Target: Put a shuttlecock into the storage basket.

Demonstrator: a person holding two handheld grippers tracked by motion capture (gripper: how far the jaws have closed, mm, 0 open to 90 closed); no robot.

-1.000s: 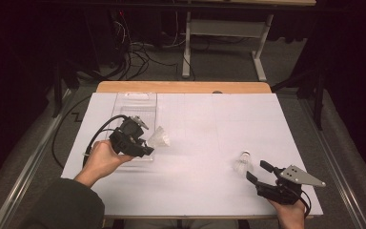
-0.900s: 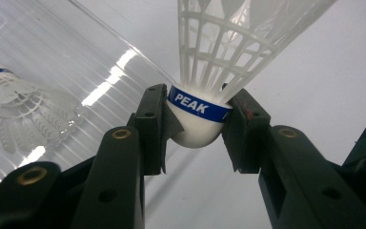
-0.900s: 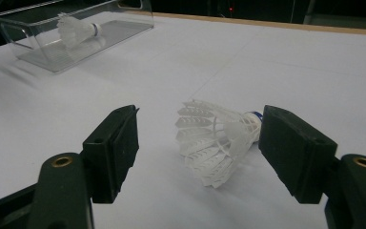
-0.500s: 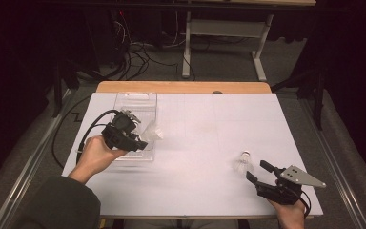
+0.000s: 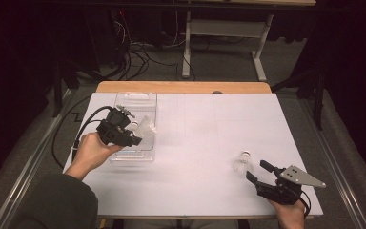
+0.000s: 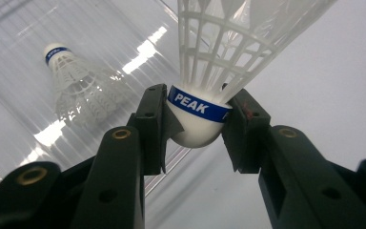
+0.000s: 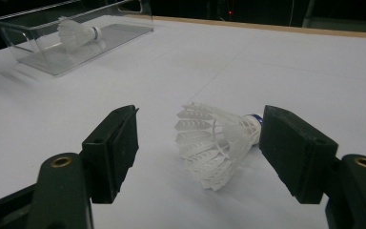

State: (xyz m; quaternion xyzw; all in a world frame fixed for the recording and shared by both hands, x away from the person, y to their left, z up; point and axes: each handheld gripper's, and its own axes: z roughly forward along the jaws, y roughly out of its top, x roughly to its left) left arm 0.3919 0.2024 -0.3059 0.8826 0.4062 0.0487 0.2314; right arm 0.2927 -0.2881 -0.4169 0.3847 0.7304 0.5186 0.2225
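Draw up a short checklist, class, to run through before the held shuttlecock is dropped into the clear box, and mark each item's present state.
1. Left gripper clamps the held shuttlecock by its cork: ok.
2. Held shuttlecock over the clear box: cannot tell.
3. Free floor beside the shuttlecock in the box: ok.
4. Right gripper open, jaws off the loose shuttlecock: ok.
5. Loose shuttlecock lies flat on the table: ok.
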